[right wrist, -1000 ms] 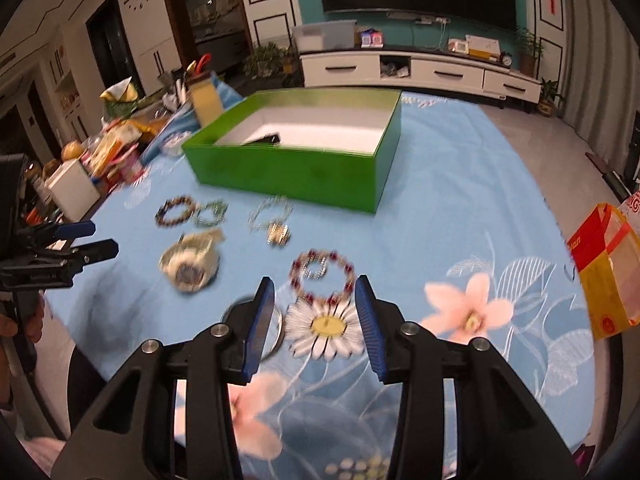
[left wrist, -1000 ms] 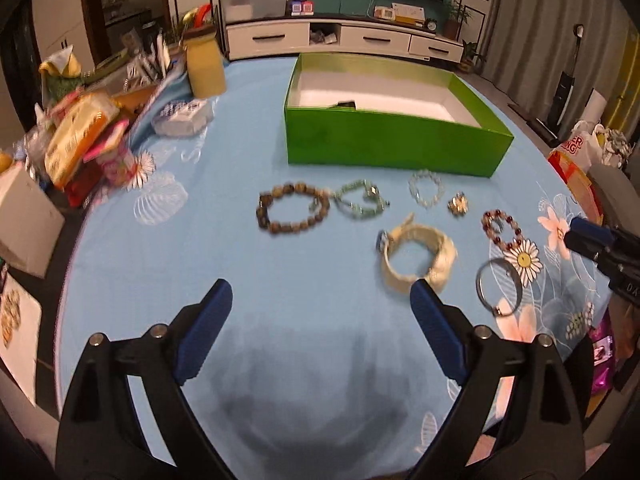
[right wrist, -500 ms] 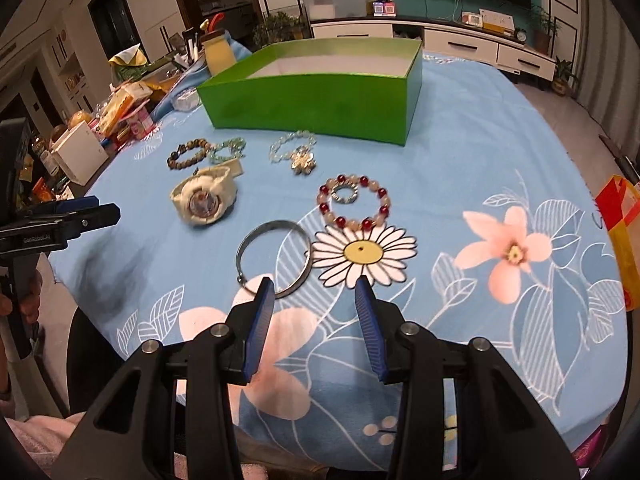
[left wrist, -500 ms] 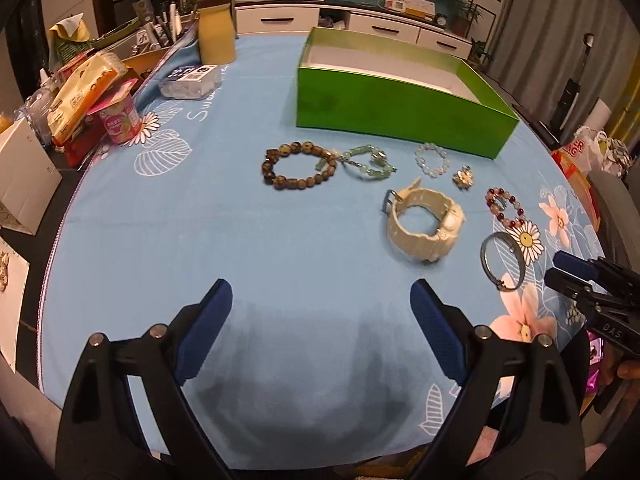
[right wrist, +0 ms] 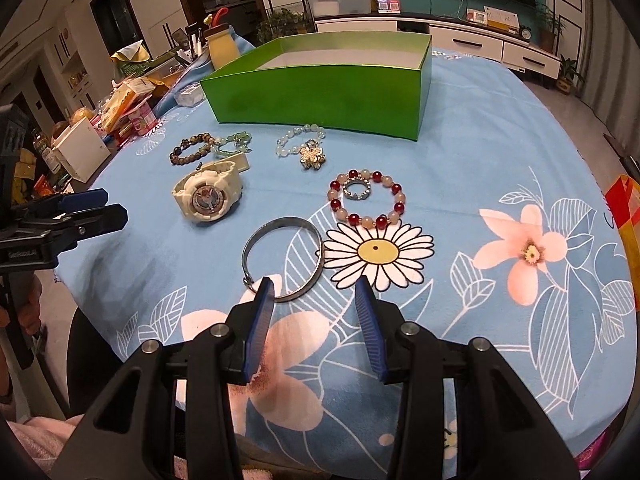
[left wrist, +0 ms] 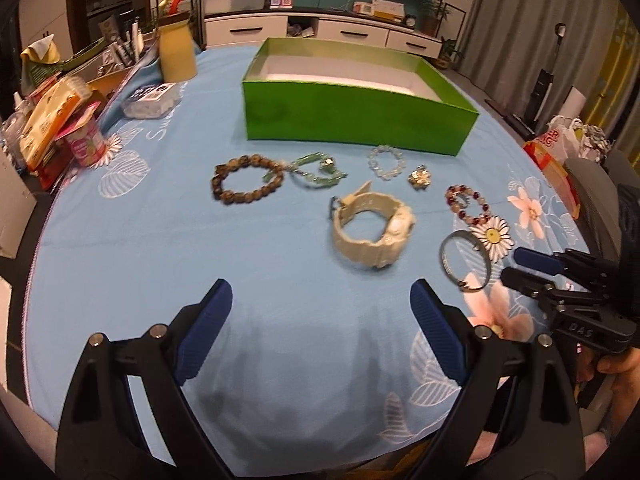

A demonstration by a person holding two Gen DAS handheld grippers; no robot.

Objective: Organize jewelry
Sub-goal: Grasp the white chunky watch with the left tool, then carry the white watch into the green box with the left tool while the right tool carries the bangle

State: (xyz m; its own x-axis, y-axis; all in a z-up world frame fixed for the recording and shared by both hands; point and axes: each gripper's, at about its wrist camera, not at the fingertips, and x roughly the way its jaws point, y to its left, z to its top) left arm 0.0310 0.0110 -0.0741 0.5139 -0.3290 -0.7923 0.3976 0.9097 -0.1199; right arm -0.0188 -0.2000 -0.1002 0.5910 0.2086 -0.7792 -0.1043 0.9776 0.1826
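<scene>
Jewelry's all still out on the table [right wrist: 500,128], in front of the green box [right wrist: 320,96]; nothing visibly boxed yet. Right gripper [right wrist: 316,304] hangs part open and empty at the silver bangle [right wrist: 282,258]; left gripper [left wrist: 320,312] wide open, empty.

"DAS" on right tool [left wrist: 516,268]

A round table [right wrist: 500,128] under a blue flowered cloth carries an open green cardboard box [right wrist: 320,96] toward its far edge, with bracelets, a cream plastic watch [right wrist: 206,196] and a grey metal bangle [right wrist: 282,258] nearer.
</scene>
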